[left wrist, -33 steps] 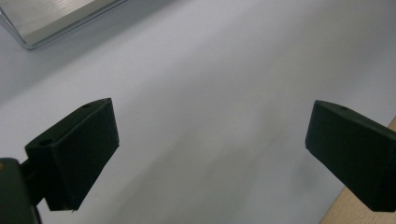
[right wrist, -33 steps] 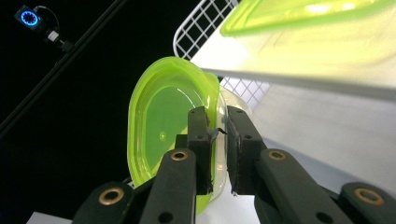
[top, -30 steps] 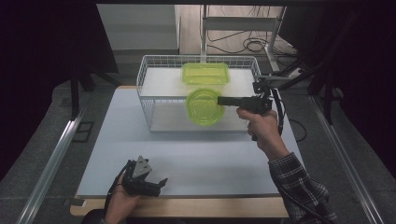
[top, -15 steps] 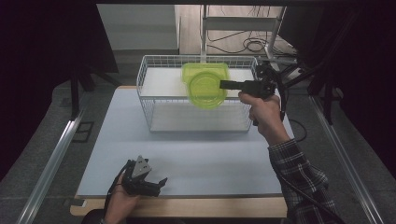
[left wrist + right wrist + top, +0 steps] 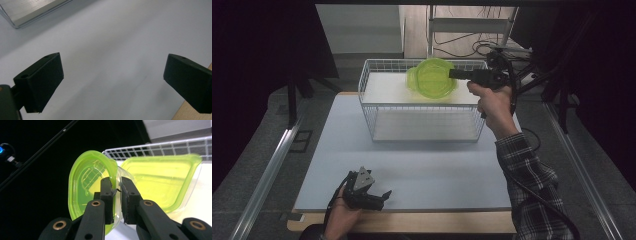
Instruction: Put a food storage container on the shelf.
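Clamping the round green container [image 5: 432,78] by its rim in the right gripper [image 5: 116,192], now raised toward the frame's top, clearing the wire basket [image 5: 422,131]; resting the left gripper [image 5: 112,80] open, lower left.

No text, label, brand, number or sign can be read anywhere in these views — not on the green containers [image 5: 92,187], not on the wire basket [image 5: 422,107], not on the worktop [image 5: 427,170]. The black claw bodies and the grey plate [image 5: 362,179] on the left one are plain as well — no marking that can be made out.
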### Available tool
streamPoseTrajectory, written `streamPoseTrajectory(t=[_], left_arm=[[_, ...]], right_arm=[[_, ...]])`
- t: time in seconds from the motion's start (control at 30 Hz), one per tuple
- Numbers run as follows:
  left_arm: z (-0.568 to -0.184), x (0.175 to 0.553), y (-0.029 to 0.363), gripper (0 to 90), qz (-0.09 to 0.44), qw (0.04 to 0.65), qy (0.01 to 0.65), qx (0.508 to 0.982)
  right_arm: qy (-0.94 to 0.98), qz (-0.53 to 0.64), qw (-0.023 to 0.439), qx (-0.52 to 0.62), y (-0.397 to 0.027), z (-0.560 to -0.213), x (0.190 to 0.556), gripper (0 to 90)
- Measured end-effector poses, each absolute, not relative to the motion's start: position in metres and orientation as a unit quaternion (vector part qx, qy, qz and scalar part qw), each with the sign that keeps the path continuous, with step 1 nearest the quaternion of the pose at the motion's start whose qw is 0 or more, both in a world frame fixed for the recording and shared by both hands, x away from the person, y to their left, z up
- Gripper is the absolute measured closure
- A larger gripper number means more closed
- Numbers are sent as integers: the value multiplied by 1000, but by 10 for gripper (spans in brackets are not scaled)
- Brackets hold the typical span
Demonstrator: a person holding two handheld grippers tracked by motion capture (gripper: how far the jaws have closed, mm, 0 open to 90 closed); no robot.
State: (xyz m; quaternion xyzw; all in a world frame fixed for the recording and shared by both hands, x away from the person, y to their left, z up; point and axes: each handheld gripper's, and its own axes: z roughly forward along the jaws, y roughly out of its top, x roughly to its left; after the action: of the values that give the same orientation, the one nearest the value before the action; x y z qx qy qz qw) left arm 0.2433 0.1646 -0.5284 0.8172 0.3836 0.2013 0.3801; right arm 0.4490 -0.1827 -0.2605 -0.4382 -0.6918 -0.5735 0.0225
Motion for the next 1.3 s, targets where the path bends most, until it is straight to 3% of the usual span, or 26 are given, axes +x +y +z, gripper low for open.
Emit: streamPoseTrajectory(t=[0.8,1.07,1.3], left_arm=[[-529,243,164,26,198,377,381,821],[-530,243,163,25,198,374,379,823],[-530,243,163,26,196,373,378,824]], right_arm=[[-679,-553,-8,-483,-166,-264,486,803],[-689,-527,-55,-494,-156,-260,485,769],[-684,-524,-64,-504,-154,-262,488,759]])
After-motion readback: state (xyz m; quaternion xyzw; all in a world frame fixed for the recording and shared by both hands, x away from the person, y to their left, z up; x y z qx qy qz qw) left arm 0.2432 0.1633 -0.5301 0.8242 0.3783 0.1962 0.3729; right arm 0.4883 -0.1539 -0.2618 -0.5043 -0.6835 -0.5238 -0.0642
